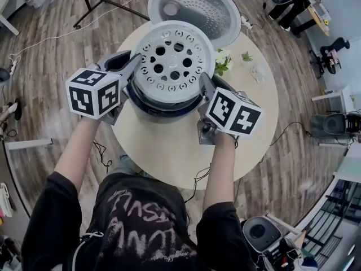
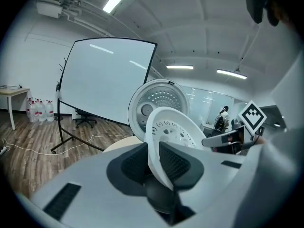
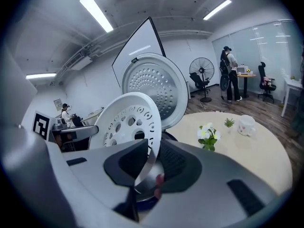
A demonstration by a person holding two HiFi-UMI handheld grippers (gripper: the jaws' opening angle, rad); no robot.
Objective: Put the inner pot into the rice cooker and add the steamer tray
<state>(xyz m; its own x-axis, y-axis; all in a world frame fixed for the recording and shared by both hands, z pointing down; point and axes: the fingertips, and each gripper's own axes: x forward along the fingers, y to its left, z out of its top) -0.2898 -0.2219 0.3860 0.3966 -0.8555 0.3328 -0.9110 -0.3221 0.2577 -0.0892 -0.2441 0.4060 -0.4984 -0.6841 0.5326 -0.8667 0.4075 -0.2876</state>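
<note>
left hand-held gripper [image 1: 131, 65]: jaws narrow, pinched on the left rim of the round white plastic steamer tray w/ holes [image 1: 172, 55]. In its own view the rim runs right btwn the dark pads [image 2: 176, 161].
right hand-held gripper [image 1: 203, 88]: same deal, narrow, clamped on the tray's right rim. Its own view shows the thin edge sitting btwn the pads [image 3: 129, 163].
steamer tray: held btwn both grippers, roughly level, directly over the open mouth of the dark blue rice cooker [image 1: 162, 107]. Can't tell if it's touching the cooker or not.
rice cooker: on the round cream table [image 1: 169, 151], toward the far side. Its white lid [image 1: 197, 4] is flipped up behind, dotted inner face showing.
under the tray: a silvery ring shows inside the cooker body, can't say for sure it's the inner pot.
table extras: white flowers [image 1: 223, 61], small green plant [image 1: 246, 56] and a pale cup [image 1: 258, 73], all right of the cooker and apart from it.
</note>
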